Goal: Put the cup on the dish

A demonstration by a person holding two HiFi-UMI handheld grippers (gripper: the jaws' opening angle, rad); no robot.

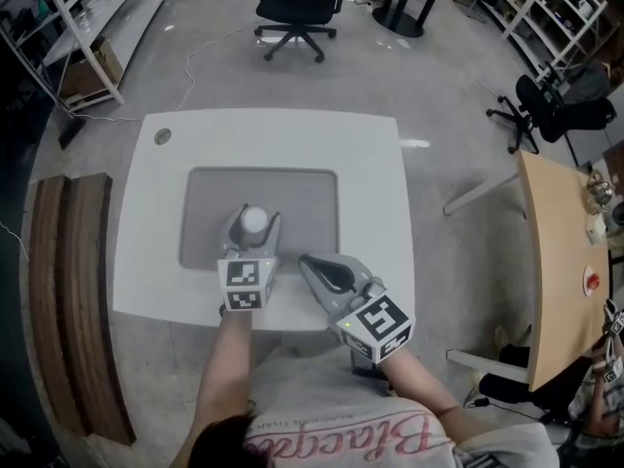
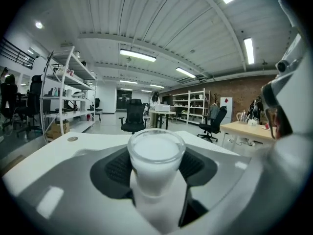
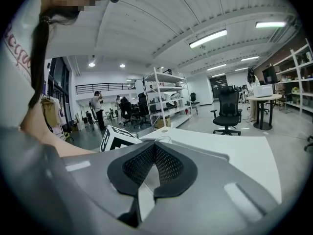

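Observation:
A white, frosted cup [image 1: 254, 220] stands upright between the jaws of my left gripper [image 1: 253, 226], over the near part of a grey mat [image 1: 302, 198]. In the left gripper view the cup [image 2: 156, 168] fills the gap, and both dark pads [image 2: 117, 168] press its sides. I cannot tell whether the cup's base rests on the mat. My right gripper [image 1: 306, 260] sits just right of it near the table's front edge, its jaws shut together on nothing [image 3: 154, 148]. No dish shows in any view.
The white table [image 1: 370, 164] has a small round cap [image 1: 162, 136] at its far left corner. A wooden bench [image 1: 68, 291] stands to the left and a wooden desk [image 1: 556, 261] to the right. A black office chair [image 1: 297, 8] is beyond the table.

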